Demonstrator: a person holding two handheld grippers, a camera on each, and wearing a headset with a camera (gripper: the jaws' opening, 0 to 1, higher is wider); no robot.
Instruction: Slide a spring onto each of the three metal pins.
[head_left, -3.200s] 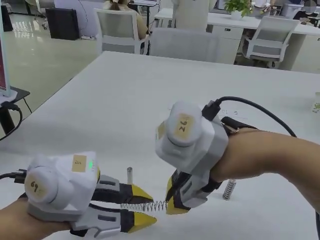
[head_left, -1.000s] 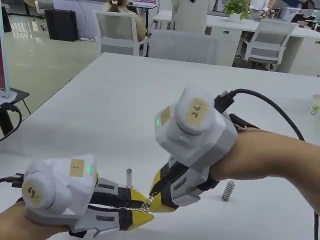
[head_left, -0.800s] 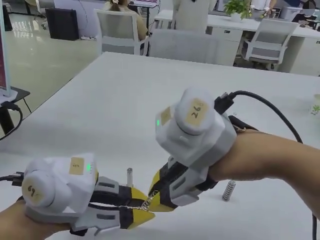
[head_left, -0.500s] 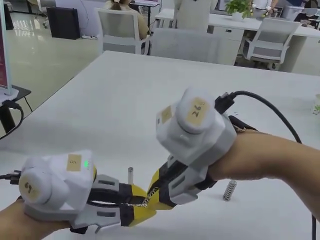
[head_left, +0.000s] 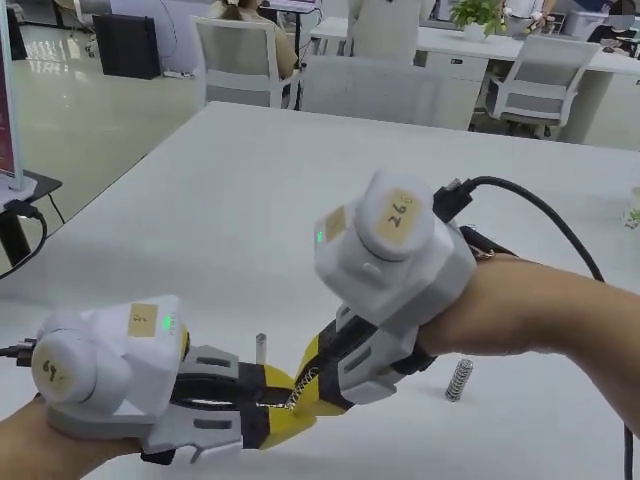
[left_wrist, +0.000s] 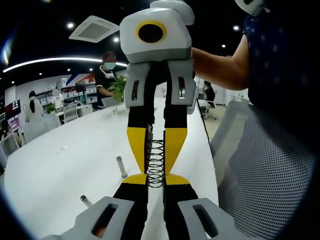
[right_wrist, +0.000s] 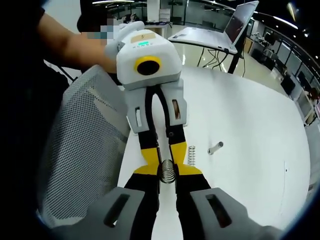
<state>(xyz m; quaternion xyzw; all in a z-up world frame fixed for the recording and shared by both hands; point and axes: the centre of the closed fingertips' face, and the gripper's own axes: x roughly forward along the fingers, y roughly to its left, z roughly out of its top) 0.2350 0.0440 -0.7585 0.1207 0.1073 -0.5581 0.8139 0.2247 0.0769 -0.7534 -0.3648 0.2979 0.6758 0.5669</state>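
Observation:
A thin steel spring (left_wrist: 156, 164) runs between the two grippers, which meet tip to tip low over the white table (head_left: 250, 200). My left gripper (left_wrist: 155, 181) is shut on its near end. My right gripper (right_wrist: 168, 173) is shut on the other end, with the spring (right_wrist: 167, 171) seen end-on. In the head view the left gripper (head_left: 276, 398) reaches in from the bottom left, the right gripper (head_left: 312, 385) comes down from above, and the spring (head_left: 298, 386) sits between them. I cannot tell whether a pin is inside it. A bare pin (head_left: 261, 349) stands just behind.
A second spring (head_left: 459, 380) stands upright at the right, under the person's forearm (head_left: 540, 310). The spring (right_wrist: 191, 155) stands beside a pin (right_wrist: 215, 147) lying on the table. Two pins (left_wrist: 121, 167) (left_wrist: 86, 201) sit to the left. Office chairs (head_left: 240, 60) line the far edge.
The right gripper has closed in on the left one. The spring, stretched long between them 3.2 s ago, now spans only a short gap. The left gripper shifted slightly left.

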